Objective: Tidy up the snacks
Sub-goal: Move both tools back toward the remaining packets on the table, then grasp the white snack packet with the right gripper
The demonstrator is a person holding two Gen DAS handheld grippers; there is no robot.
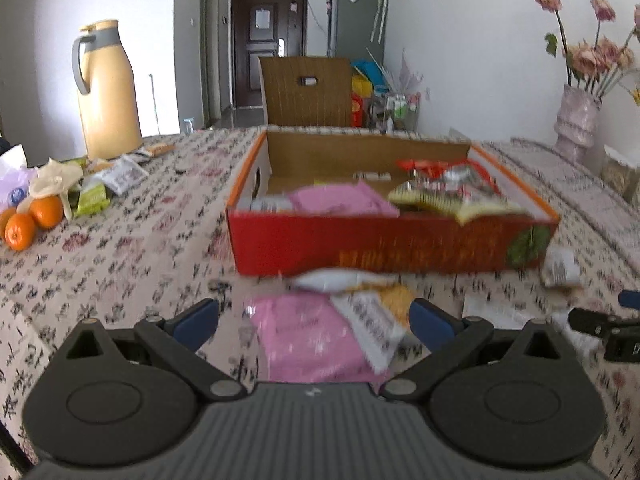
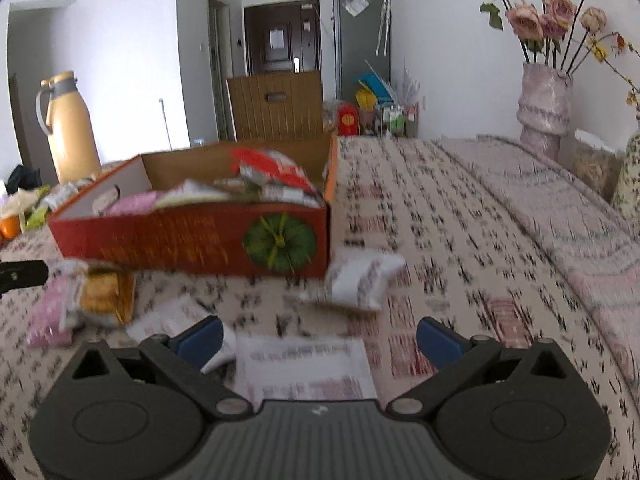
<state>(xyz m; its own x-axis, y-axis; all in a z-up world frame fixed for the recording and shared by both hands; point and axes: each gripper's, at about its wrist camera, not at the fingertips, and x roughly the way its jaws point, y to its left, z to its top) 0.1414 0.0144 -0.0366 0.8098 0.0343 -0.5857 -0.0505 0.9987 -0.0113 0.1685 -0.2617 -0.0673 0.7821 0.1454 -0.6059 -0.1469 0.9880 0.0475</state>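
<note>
Two tools are out in front of us, both spread wide and holding nothing. Our left tool (image 1: 314, 320) hovers low over a pink packet (image 1: 308, 340) that lies flat on the surface (image 1: 120, 260), its blue fingertips (image 1: 198, 318) flanking the packet's sides, so we judge the packet is the next thing to lift. Overlapping its right edge sits a white-and-orange packet (image 1: 372, 312), which may drag along if we close carelessly. Our right tool (image 2: 320, 340) hangs over a flat white packet (image 2: 304, 368), with another white packet (image 2: 360, 280) lying just beyond it, near the corner of the red cardboard box (image 2: 192, 240).

That box stands open ahead of both tools and already carries several snacks, a pink one and red-and-yellow wrappers among them, so we read it as the collecting place, and the loose packets lie just in front of it for a short carry. Far left, oranges (image 1: 30, 220) and more wrappers lie beside a tan thermos jug (image 1: 106, 92), well apart from the box. Motion blur softens the labels, so we cannot read them.
</note>
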